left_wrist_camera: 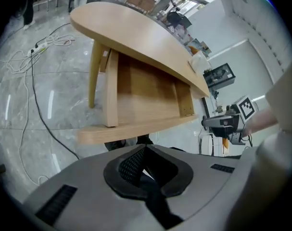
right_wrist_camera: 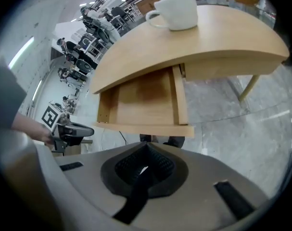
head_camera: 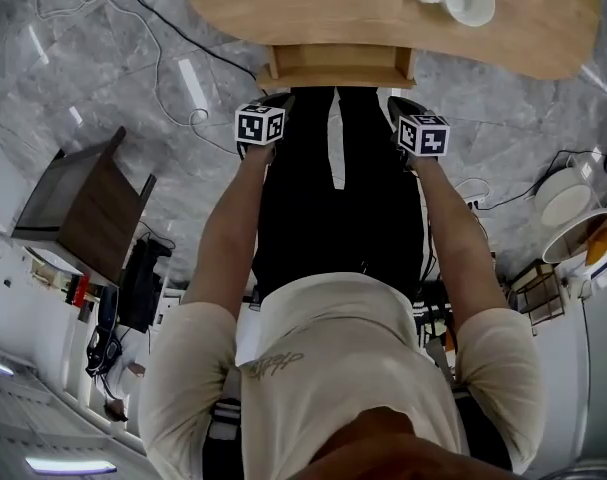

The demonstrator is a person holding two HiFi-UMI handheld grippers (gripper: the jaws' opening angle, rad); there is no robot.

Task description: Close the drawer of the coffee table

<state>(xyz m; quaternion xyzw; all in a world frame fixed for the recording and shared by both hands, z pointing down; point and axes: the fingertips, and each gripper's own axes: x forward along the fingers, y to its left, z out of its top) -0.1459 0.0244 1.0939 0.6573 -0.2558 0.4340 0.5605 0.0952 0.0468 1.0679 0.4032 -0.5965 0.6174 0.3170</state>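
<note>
Jaws of the left gripper (left_wrist_camera: pixel 145 150) and right gripper (right_wrist_camera: pixel 146 150) are pressed together, nothing between them; they are likely offered as blunt pushers, not graspers. Just ahead of both tips, seemingly not yet touched, the drawer (right_wrist_camera: pixel 142 100) is pulled out from under the table (right_wrist_camera: pixel 218 37). Beyond and above the right jaws, a cup (right_wrist_camera: pixel 177 11) is set on top.

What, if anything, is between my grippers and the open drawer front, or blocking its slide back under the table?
Nothing visible. The drawer has its front edge facing the left gripper and right gripper across open air. It looks empty, and the cup sits on the tabletop, clear of its travel.
</note>
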